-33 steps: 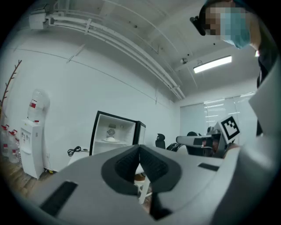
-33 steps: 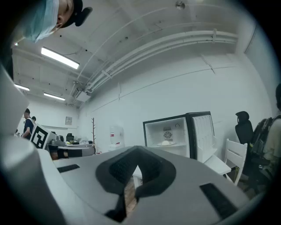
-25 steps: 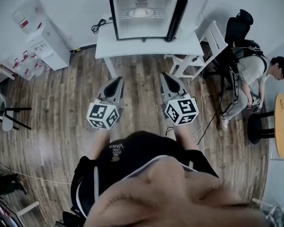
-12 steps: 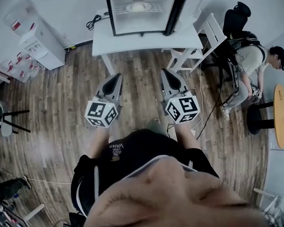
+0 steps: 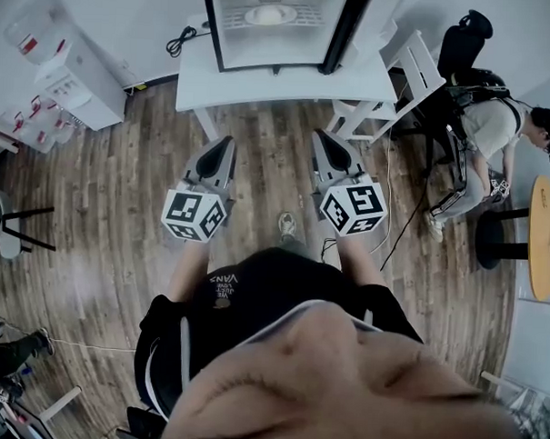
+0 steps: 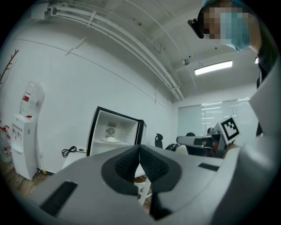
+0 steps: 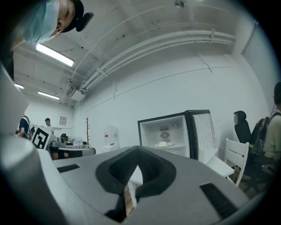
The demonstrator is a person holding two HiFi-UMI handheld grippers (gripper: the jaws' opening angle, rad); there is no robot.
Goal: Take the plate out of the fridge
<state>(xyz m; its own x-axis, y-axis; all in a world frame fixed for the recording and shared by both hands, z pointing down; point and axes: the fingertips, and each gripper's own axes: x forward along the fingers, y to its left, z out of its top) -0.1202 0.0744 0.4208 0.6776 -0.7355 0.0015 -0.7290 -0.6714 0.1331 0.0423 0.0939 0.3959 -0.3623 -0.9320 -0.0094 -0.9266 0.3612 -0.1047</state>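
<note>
Head view: the left hand-held gripper (image 5: 227, 144) and right hand-held gripper (image 5: 319, 139), both closed and empty, are well short of the open fridge (image 5: 211, 25) on the bench (image 5: 290, 80). The plate (image 5: 270, 14) sits on a shelf inside.

Left gripper view: jaws together; they should open before reaching in.

Right gripper view: jaws together. A pale mound lies on the plate, so a level lift seems wise.

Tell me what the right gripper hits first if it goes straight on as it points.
The right gripper would likely meet the white table under the open fridge first; only floor lies between, depth unclear.
</note>
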